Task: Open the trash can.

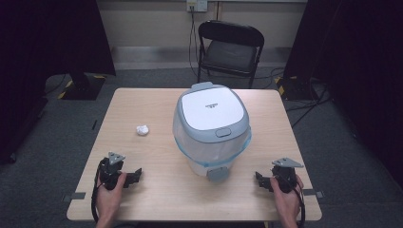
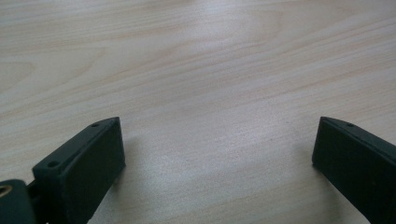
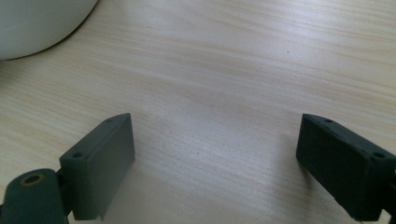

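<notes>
The worktop (image 1: 157,185) carries a lidded bin (image 1: 211,128) at its middle, lid down, a clear liner showing round its body. Left of the bin, well apart from it, lies a crumpled paper ball (image 1: 142,129). The left gripper (image 1: 134,176) rests at the near left and the right gripper (image 1: 259,179) at the near right, each with jaws wide and nothing between them. This looks like the start: nothing is grasped yet. Likely next, the left gripper reaches far to the ball while the right goes to the bin's lid button (image 1: 222,133).
</notes>
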Tool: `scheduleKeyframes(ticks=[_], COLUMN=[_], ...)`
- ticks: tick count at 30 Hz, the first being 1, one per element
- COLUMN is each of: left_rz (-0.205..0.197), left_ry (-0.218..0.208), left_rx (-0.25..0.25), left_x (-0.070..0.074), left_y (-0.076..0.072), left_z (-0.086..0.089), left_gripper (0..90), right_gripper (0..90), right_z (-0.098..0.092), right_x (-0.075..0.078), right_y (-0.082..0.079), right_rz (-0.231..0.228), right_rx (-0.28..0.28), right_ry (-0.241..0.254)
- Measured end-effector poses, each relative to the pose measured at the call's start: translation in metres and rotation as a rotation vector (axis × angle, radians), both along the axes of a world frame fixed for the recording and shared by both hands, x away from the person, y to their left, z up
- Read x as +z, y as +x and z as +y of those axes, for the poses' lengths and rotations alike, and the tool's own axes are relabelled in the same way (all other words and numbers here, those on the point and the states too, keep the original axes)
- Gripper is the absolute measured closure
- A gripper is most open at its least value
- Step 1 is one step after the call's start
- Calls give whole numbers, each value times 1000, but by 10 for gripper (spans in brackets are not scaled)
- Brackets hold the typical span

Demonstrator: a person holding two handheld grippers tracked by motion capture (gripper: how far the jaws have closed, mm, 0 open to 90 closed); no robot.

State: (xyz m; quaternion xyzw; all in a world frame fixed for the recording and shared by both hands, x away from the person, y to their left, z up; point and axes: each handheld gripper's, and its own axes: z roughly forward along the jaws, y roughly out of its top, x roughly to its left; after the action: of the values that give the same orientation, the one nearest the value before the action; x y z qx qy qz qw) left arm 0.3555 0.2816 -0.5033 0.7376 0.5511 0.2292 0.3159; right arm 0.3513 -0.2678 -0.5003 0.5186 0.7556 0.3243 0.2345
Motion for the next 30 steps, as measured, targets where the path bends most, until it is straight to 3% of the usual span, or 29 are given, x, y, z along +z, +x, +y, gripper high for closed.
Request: scheduleKeyframes(ticks=[10, 13, 14, 16, 17, 18, 19, 21, 25, 27, 29, 30], left_rz=[-3, -7, -13, -13, -57, -57, -74, -68, -62, -67, -82, -82], left_ry=[-3, -6, -2, 2, -4, -4, -43, -66, -193, -204, -206, -211], left_rx=[14, 15, 10, 3, -46, -46, -80, -97, -128, -124, -132, -143], left_x=[0, 5, 6, 8, 13, 13, 18, 24, 36, 39, 44, 45], left_y=[-1, -4, -4, -4, -2, -2, 2, 10, 28, 34, 44, 48], left_z=[-1, -3, -5, -9, -16, -16, -23, -32, -49, -54, -69, -76], left_gripper=[41, 169, 204, 155, 186, 191, 180, 189, 195, 197, 197, 201], right_gripper=[110, 140, 140, 139, 141, 141, 154, 155, 155, 155, 166, 166], right_z=[3, 5, 5, 6, 9, 9, 11, 13, 19, 20, 22, 23], right_x=[0, 2, 3, 5, 10, 10, 16, 21, 31, 32, 30, 29], right_y=[-2, 0, 1, 2, 7, 7, 15, 24, 45, 52, 71, 75], right_rz=[1, 8, 13, 18, 8, 8, -8, -18, -57, -70, -71, -71], right_rx=[-6, -2, 3, 7, 25, 25, 37, 50, 59, 61, 62, 65], right_ry=[0, 12, 18, 28, 48, 48, 71, 106, 105, 101, 151, 150])
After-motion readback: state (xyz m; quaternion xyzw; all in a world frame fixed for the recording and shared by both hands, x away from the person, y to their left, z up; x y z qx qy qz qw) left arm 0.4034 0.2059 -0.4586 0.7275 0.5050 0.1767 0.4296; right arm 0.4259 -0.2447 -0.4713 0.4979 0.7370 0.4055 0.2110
